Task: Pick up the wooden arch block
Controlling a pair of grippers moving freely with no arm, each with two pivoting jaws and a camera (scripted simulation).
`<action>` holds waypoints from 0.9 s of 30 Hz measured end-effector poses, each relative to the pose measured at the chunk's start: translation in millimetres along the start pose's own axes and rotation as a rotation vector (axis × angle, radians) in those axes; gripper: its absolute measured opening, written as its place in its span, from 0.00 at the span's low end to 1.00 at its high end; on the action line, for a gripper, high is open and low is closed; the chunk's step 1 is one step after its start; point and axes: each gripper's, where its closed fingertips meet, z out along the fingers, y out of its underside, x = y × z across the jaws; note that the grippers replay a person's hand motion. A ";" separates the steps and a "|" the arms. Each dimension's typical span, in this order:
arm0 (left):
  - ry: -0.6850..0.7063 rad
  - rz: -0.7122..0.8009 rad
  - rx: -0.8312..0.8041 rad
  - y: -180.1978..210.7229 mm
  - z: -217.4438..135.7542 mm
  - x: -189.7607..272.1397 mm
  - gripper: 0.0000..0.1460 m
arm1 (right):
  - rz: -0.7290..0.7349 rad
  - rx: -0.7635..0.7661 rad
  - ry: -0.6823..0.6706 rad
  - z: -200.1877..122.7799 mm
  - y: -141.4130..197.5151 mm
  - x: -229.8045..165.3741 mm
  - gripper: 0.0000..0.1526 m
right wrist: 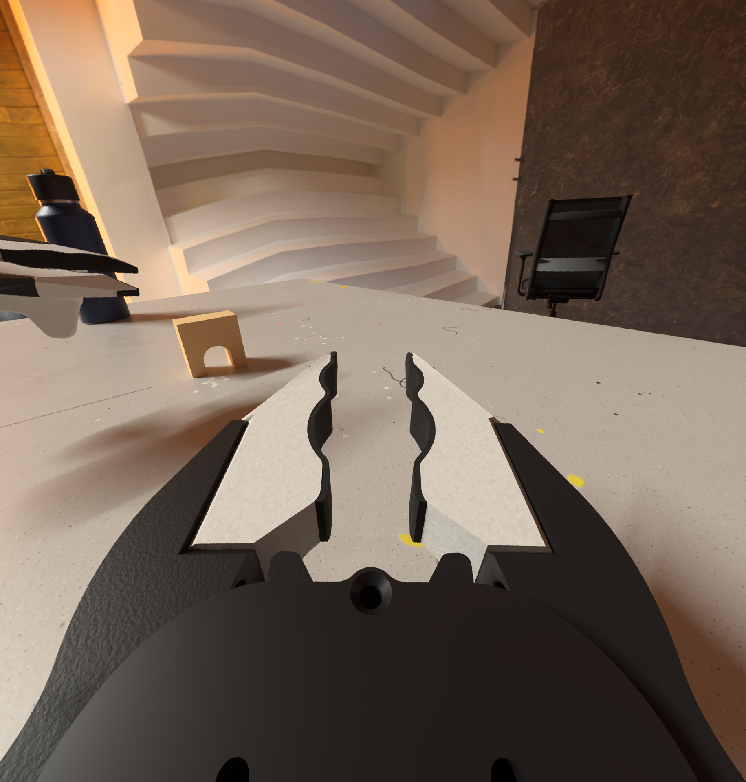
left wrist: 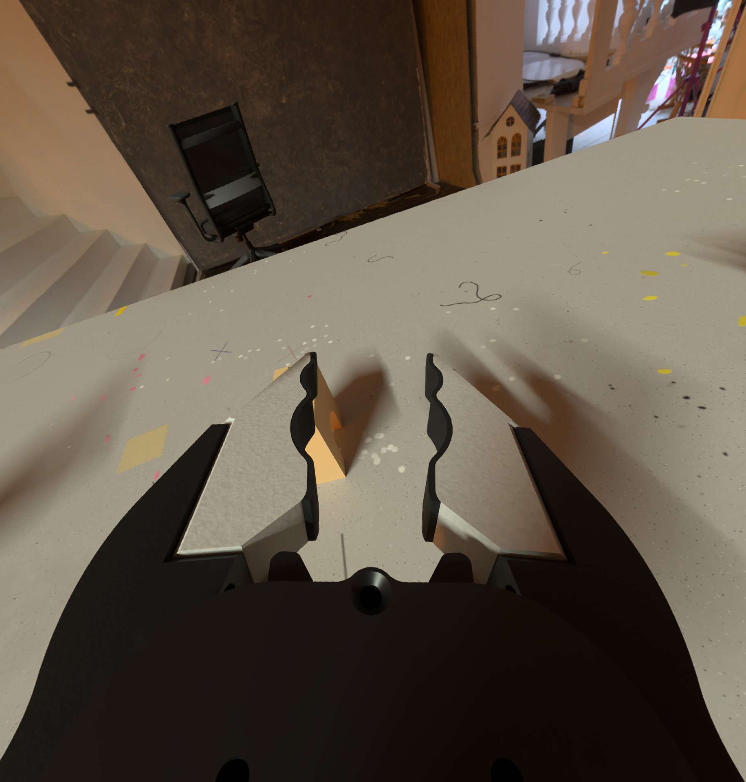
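The wooden arch block (right wrist: 210, 342) stands upright on the pale, paint-speckled counter (right wrist: 574, 402), its arched opening at the bottom, resting on its two legs. In the right wrist view it sits well to the left of the right tool (right wrist: 371, 359), whose two fingers are spread apart with only bare counter between them, holding nothing.

The left tool (left wrist: 371, 359) is also spread wide and holds nothing. In its own view the arch block (left wrist: 326, 448) shows partly behind the left finger (left wrist: 307, 423), with the rest of it lying in the left part of the gap between the fingers; whether that finger touches the wood cannot be told. From the right wrist view the left tool (right wrist: 125, 279) reaches in from the left edge, raised above the counter, with its tips short of the block.

A dark blue bottle (right wrist: 79, 237) with a black cap stands on the counter behind the left tool. Beyond the counter's far edge stand a black office chair (right wrist: 574, 249), a pale staircase (right wrist: 299, 203) and a dark brown wall panel (right wrist: 659, 127). In the left wrist view a small white model house (left wrist: 511, 139) shows past the counter's edge.
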 end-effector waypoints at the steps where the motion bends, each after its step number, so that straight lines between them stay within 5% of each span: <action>1: 0.001 -0.001 0.001 0.4 0.1 0.6 0.35 | -0.001 -0.001 -0.001 0.1 0.1 -0.2 0.21; 13: 0.016 -0.005 -0.022 7.9 4.0 7.3 0.33 | 0.001 -0.007 -0.006 0.7 1.1 -0.6 0.20; 21: -0.143 -0.020 -0.089 18.1 6.9 -31.8 0.32 | 0.002 -0.010 -0.004 0.9 1.4 -0.5 0.20; 27: -0.196 -0.079 -0.225 39.9 25.0 -58.9 0.47 | 0.002 -0.010 -0.007 1.3 1.6 -0.9 0.20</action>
